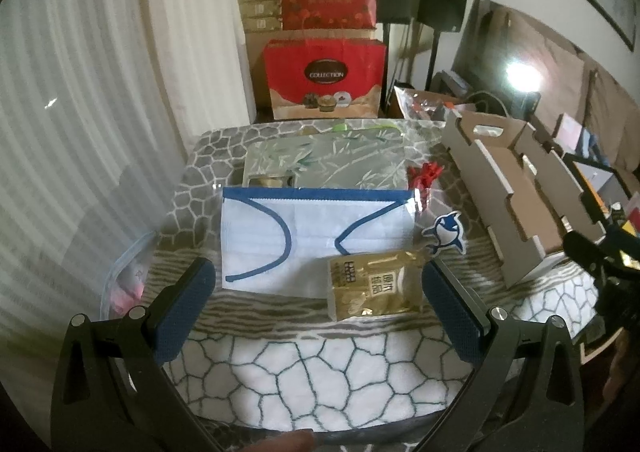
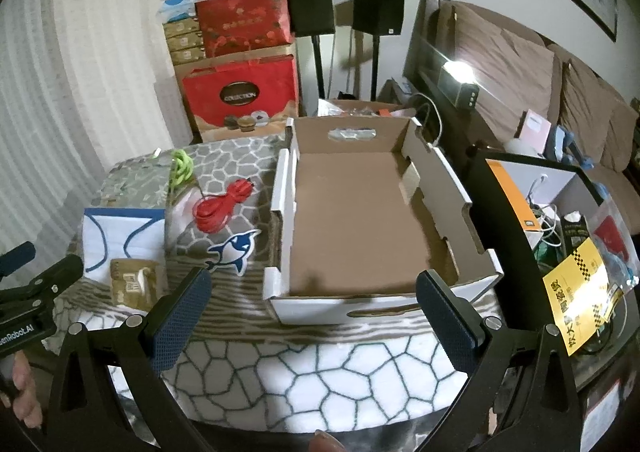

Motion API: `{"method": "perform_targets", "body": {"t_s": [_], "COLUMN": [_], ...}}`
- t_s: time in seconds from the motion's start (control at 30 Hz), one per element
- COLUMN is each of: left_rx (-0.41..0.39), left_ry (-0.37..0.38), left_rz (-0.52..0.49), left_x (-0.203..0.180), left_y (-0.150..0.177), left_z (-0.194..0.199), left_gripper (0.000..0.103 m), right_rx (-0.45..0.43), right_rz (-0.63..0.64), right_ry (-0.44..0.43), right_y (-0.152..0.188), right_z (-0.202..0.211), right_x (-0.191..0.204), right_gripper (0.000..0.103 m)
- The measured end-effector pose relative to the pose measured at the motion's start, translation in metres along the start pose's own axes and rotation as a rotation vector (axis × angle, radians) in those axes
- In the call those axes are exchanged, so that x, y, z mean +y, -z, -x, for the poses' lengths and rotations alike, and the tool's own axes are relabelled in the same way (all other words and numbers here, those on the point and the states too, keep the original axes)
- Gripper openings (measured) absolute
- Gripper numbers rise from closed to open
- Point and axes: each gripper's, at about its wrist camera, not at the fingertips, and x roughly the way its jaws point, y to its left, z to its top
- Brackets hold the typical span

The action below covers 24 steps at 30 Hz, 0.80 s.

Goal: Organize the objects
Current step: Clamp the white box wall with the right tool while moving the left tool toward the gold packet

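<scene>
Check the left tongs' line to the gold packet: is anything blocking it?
Nothing visible does. The left tongs are open with the gold packet lying flat just ahead between the fingers, its far edge overlapping the bagged face mask.

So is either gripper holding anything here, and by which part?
Nothing is held. The left gripper and right gripper are both open above the table.
</scene>
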Motion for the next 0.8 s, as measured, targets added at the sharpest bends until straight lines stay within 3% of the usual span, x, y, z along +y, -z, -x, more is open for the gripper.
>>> {"method": "perform_targets", "body": {"t_s": [0.4,0.57,0.8], "left_rx": [0.048,0.058,0.106], "left_ry": [0.045,0.04,0.139], "left_rz": [0.053,0.04,0.018], "left_x": [0.029,0.031,0.021], "left_y": [0.01,0.013,0.017], "left_z": [-0.028,-0.036,-0.05], "left_gripper": [0.103,0.103,0.103], "right_rx": [0.029,0.051,0.085], "right_rz": [-0.022,-0.024,-0.042], "right_ry": [0.006,0.053,0.074], "right_y": [-0.009,-0.018,-0.032], "right_z": [-0.019,-0.033,-0.054], "right_x": [-0.043,-0.07,-0.107], "right_gripper": [0.103,0.102,0.094]}}
